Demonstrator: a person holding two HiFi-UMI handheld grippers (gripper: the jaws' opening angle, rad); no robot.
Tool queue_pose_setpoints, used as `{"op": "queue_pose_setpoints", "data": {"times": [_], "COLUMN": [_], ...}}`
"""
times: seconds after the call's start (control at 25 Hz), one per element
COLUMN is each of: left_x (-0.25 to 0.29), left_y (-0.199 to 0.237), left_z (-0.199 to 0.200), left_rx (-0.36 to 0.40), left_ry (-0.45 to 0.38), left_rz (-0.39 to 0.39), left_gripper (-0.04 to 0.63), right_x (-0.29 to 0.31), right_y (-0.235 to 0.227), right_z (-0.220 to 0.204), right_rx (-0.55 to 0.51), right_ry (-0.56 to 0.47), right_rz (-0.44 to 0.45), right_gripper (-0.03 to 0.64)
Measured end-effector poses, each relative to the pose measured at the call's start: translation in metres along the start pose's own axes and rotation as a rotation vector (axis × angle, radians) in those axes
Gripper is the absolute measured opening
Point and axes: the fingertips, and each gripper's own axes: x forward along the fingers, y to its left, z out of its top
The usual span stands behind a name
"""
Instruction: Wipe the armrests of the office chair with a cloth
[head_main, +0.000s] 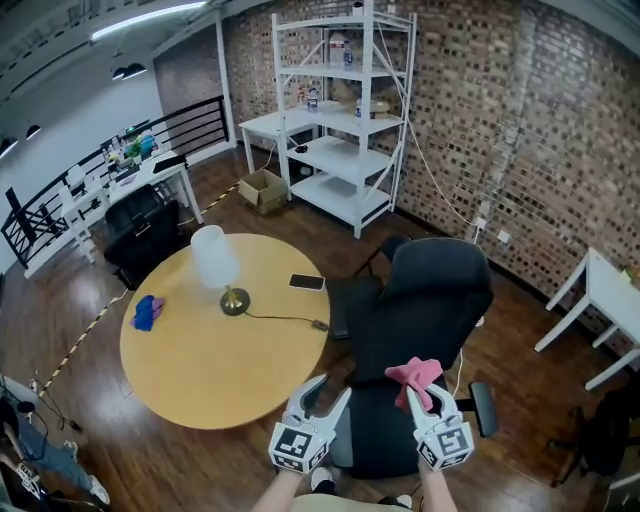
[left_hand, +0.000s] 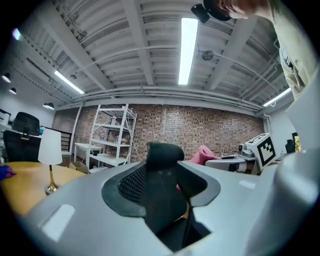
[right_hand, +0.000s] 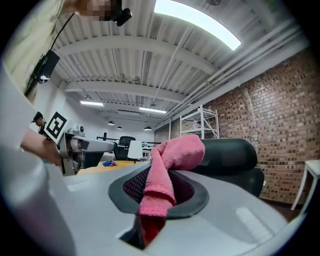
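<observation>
Pink cloth (right_hand: 170, 165) is sitting clamped between the right gripper's (head_main: 422, 395) fingers, bunched above them, probably ready for wiping. The left gripper (head_main: 322, 395) is hovering beside it, fingers together and empty. Ahead of both is standing the chair (head_main: 435, 300). An armrest (head_main: 484, 405) is lying just right of the cloth-bearing fingers.

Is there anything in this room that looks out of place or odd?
Nothing is spilled or broken. Only a crumpled blue cloth lies near the round table's left edge, and a thin cord trails across its top.
</observation>
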Motion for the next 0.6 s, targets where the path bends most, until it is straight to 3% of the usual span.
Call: {"op": "queue_pose_setpoints", "data": {"times": [0.24, 0.32, 0.48, 0.6], "left_x": [0.024, 0.042, 0.077, 0.092], "left_y": [-0.081, -0.130, -0.228, -0.290], "left_z": [-0.011, -0.018, -0.036, -0.052], "left_rx": [-0.062, -0.073, -0.024, -0.044], "left_ry": [0.040, 0.036, 0.033, 0.052], "left_rz": [-0.067, -0.097, -0.136, -0.164], "left_gripper": [0.194, 0.193, 0.193, 0.201], "right_x": [-0.101, -0.153, -0.253, -0.312], "right_y": [-0.039, -0.070, -0.131, -0.172], "right_z": [-0.003, -0.009, -0.029, -0.051], "right_rx": [0.236, 0.274, 0.285, 0.331], "right_ry": [-0.069, -0.072, -0.075, -0.061], "right_rz": [0.071, 0.056, -0.009, -0.049], "right_gripper": [0.059, 0.058, 0.060, 0.060]}}
